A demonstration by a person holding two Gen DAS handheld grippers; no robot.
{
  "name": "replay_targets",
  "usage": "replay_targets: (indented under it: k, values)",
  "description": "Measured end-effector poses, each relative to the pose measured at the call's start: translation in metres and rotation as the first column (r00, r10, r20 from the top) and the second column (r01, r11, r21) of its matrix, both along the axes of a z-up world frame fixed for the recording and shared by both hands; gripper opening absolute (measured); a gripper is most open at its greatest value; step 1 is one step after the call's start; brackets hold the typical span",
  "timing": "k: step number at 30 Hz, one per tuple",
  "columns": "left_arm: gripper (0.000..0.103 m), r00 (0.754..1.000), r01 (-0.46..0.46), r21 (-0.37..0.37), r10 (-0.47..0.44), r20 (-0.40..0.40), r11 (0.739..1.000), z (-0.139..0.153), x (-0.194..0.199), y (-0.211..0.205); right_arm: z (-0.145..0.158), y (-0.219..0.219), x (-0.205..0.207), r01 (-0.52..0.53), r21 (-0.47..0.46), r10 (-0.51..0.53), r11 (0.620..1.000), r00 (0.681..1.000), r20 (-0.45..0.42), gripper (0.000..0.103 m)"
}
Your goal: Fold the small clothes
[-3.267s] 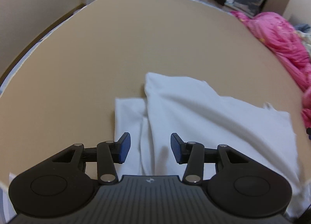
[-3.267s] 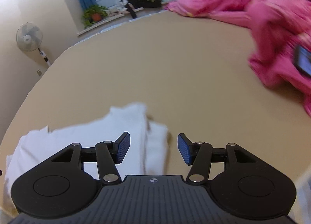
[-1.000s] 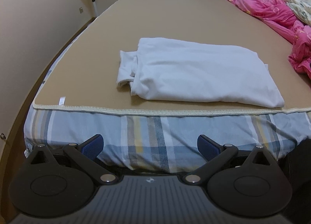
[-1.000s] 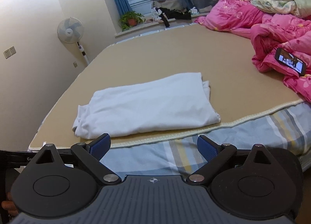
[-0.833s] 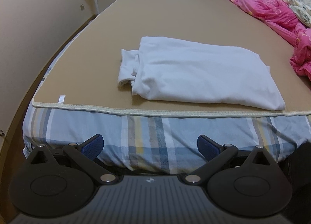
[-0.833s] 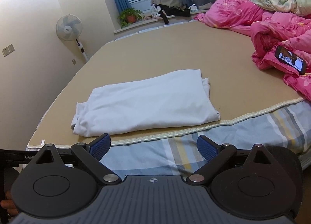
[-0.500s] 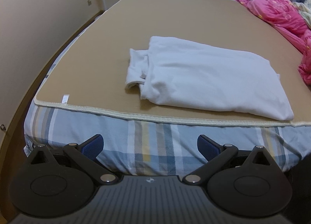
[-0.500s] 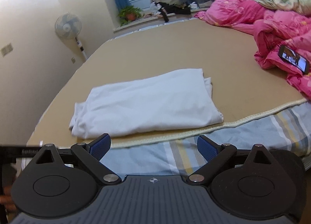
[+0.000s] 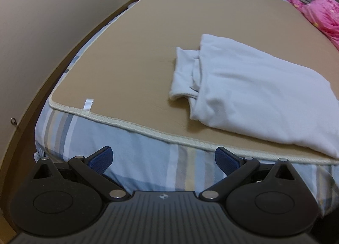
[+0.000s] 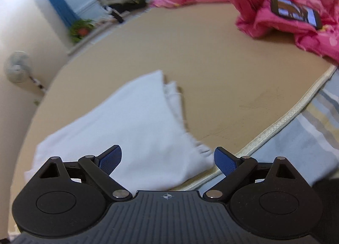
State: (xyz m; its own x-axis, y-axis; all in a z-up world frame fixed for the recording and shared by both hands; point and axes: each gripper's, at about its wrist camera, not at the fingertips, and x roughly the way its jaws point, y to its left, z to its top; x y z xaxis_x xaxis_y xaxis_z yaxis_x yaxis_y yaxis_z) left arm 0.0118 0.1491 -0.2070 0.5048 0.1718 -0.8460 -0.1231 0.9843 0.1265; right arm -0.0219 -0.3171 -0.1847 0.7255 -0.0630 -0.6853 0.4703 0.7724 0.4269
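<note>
- Two grippers are in your hands, and neither has hold of anything; both have their blue-padded fingers spread wide.
- Your left gripper point(image 9: 163, 157) hangs off the near edge of the tan mat point(image 9: 190, 32), in front of the striped bedsheet point(image 9: 131, 159) that drops below the mat's cream piping. It is well apart from the garment, probably so the whole piece stays in view before you reach in.
- The white garment point(image 9: 254, 95) lies on the mat close to that near edge, folded into a long rectangle. In the left view it sits toward the mat's right side.
- At the garment's left end a loose tube of cloth, likely a sleeve or leg, pokes out from under the main fold and is not tucked flush.
- Your right gripper point(image 10: 168, 159) hovers low over the garment's point(image 10: 131, 127) near right corner, just above the mat's piping. The right view is blurred, so I cannot tell whether a finger touches the cloth.
- A pink quilt point(image 10: 286, 0) is heaped at the mat's far right, with a lit phone point(image 10: 296, 12) resting on it, well apart from the garment.
- My judgement: the folding looks partly done. Next would likely come a fold across its length, end to end, and the open fingers at the corner suit that pinch.
</note>
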Motion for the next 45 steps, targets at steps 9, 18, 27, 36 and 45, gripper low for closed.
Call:
replay_targets:
  k: [9,18,27,36,45]
  values:
    - [0.103,0.997,-0.037,-0.022,0.036,-0.074,0.999,-0.019,0.046,0.0,-0.047,-0.006,0.026,0.065,0.046,-0.06,0.997,0.993,-0.098,0.094]
    - [0.103,0.995,-0.039,-0.033,0.036,-0.097,0.999,-0.03,0.057,-0.002,-0.045,0.0,0.019,0.003,0.296,-0.007,0.955,1.0,0.012,0.017]
    - [0.103,0.99,-0.082,-0.062,0.074,-0.119,0.995,-0.04,0.062,0.021,-0.054,-0.008,0.022,0.121,0.327,-0.103,0.937,0.992,-0.072,0.017]
    - [0.103,0.984,-0.126,-0.104,0.111,-0.139,0.986,-0.05,0.066,0.056,0.007,0.036,0.056,0.071,0.036,-0.069,0.997,0.996,-0.063,0.015]
    - [0.103,0.969,-0.227,-0.146,0.209,-0.131,0.963,-0.045,0.066,0.107,0.097,0.256,0.111,-0.399,-0.592,0.533,0.7,0.844,0.061,0.014]
